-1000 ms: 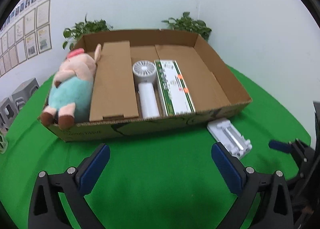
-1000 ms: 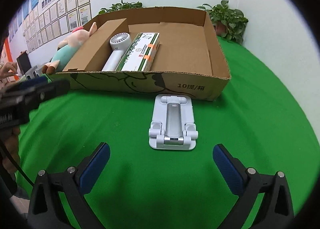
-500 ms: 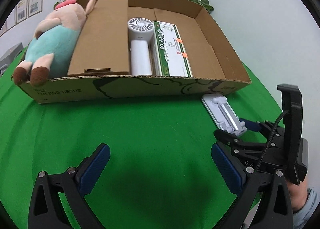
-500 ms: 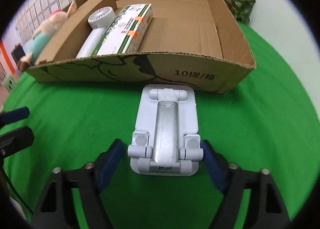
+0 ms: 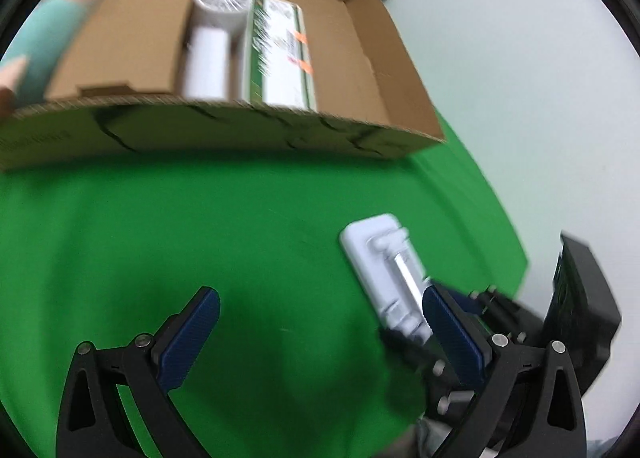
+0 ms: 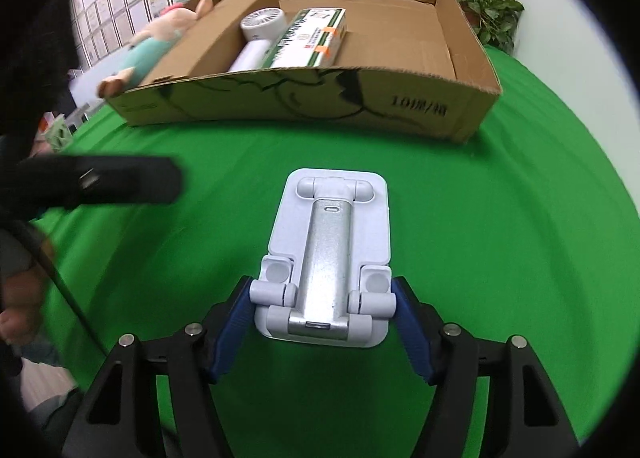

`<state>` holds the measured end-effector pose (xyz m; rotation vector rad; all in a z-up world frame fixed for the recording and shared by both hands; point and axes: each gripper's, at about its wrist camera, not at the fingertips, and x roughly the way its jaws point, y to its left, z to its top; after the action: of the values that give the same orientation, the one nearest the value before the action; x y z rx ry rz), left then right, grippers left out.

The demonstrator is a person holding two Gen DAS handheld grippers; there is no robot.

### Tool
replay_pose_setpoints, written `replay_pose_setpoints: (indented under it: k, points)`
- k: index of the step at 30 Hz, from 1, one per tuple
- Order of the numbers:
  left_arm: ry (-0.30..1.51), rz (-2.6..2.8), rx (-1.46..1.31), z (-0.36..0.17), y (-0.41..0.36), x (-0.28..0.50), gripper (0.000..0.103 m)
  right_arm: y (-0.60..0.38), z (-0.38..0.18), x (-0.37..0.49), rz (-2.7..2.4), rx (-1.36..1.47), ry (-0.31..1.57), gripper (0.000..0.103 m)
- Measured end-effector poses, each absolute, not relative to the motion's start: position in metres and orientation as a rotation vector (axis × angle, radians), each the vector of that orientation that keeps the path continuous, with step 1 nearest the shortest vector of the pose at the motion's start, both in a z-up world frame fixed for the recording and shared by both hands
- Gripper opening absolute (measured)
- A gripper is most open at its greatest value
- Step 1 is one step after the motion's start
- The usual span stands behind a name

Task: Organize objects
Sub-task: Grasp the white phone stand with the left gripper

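The white folding phone stand (image 6: 329,258) sits between the blue pads of the right gripper (image 6: 323,322), its hinged end nearest the camera and its long axis running straight away toward the cardboard box (image 6: 304,98). The jaws have just been closing, and the pads now press on both sides of its near end, over the green cloth (image 6: 500,218). The left gripper (image 5: 320,334) hangs with jaws wide apart, holding nothing. Farther off, the box holds a white handheld fan (image 6: 258,38) and a green-and-white carton (image 6: 308,40).

The shallow brown cardboard box (image 6: 420,106) spans the upper frame. Inside, the white handheld fan (image 6: 260,38) lies left of the green-and-white carton (image 6: 308,42). The white folding phone stand (image 6: 332,254) lies below, centre frame.
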<state>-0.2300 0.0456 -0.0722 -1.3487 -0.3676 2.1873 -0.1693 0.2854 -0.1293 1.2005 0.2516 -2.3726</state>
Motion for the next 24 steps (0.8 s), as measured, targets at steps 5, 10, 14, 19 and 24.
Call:
replay_pose_setpoints:
  k: [5,10,14,19,24]
  points:
    - [-0.358,2.053,-1.387,-0.083,0.075,-0.230,0.101,0.283,-0.128,-0.153,-2.343,1.187,0.195,0.083]
    - [-0.410,1.948,-1.390,-0.087,0.090,-0.231,0.098,0.280,-0.127,-0.150,-2.328,1.167,0.160,0.088]
    - [-0.434,1.947,-1.391,-0.088,0.094,-0.235,0.087,0.274,-0.131,-0.146,-2.376,1.126,0.241,0.086]
    - [-0.453,1.944,-1.391,-0.091,0.095,-0.235,0.076,0.273,-0.130,-0.141,-2.414,1.114,0.271,0.067]
    - [-0.474,1.947,-1.396,-0.092,0.102,-0.238,0.070,0.277,-0.129,-0.139,-2.411,1.118,0.185,0.067]
